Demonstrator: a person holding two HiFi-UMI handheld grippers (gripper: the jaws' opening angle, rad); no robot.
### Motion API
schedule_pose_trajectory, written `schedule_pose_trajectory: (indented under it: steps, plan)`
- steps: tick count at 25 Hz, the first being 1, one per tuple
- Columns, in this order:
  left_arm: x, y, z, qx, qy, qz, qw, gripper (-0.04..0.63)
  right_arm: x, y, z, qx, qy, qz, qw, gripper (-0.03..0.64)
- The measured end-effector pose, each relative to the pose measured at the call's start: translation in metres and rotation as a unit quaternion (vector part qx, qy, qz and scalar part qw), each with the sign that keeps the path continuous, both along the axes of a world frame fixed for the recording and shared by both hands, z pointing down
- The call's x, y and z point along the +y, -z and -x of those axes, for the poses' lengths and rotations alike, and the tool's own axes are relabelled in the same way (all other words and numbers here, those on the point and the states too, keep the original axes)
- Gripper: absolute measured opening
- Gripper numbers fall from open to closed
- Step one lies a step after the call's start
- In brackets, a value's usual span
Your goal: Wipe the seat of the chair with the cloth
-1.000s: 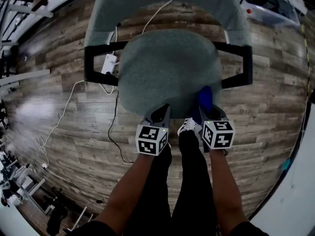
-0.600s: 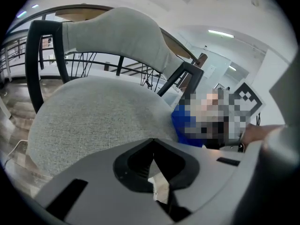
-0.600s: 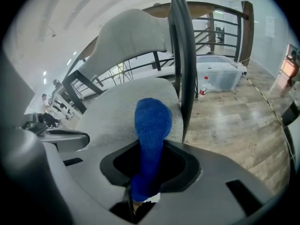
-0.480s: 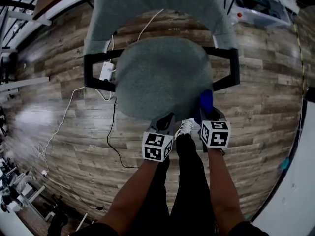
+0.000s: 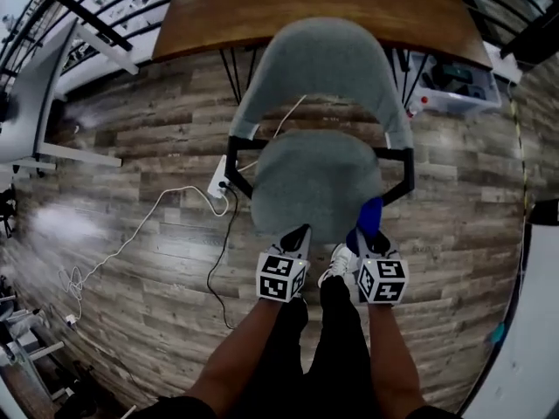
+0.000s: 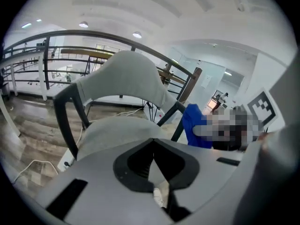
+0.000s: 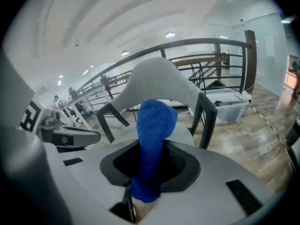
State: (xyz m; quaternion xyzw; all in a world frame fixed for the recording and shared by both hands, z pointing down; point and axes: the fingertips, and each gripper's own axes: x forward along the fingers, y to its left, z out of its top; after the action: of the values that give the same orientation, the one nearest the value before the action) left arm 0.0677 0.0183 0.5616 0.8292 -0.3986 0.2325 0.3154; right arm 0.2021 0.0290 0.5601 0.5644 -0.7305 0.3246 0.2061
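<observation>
The view has pulled back: the chair (image 5: 323, 59) looks smaller and a wooden desk (image 5: 306, 3) shows beyond it. The right gripper (image 7: 150, 172) pinches the blue cloth (image 7: 154, 125), probably soft and limp, best held bunched, at the front right corner of the seat (image 5: 314, 177); the left gripper (image 6: 153, 161) is pressed together, empty. A clear bin (image 5: 454, 85) right of the chair holds dark items, unclear

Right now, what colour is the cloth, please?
The cloth is blue, best seen in the right gripper view.

Table (image 5: 306, 7) behind chair (image 5: 316, 186); power strip (image 5: 218, 180) on floor (image 5: 131, 147) left of chair; cloth (image 5: 370, 215) in right tool (image 5: 367, 238).
</observation>
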Motion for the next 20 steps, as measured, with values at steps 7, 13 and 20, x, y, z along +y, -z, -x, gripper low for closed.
schedule_pose_trajectory:
  steps: [7,13,20]
  plan:
    - [-0.004,0.123,0.059,0.017,0.059,-0.057,0.9965,0.008,0.01,0.143,0.063,-0.005,0.064,-0.117,0.991,0.109]
    - [0.011,0.225,0.093,0.022,0.056,-0.127,0.9901,0.008,0.024,0.237,0.095,-0.003,0.071,-0.18,0.981,0.109]
    - [0.039,0.303,0.108,0.042,0.058,-0.185,0.9802,0.007,0.04,0.304,0.124,-0.001,0.078,-0.237,0.968,0.109]
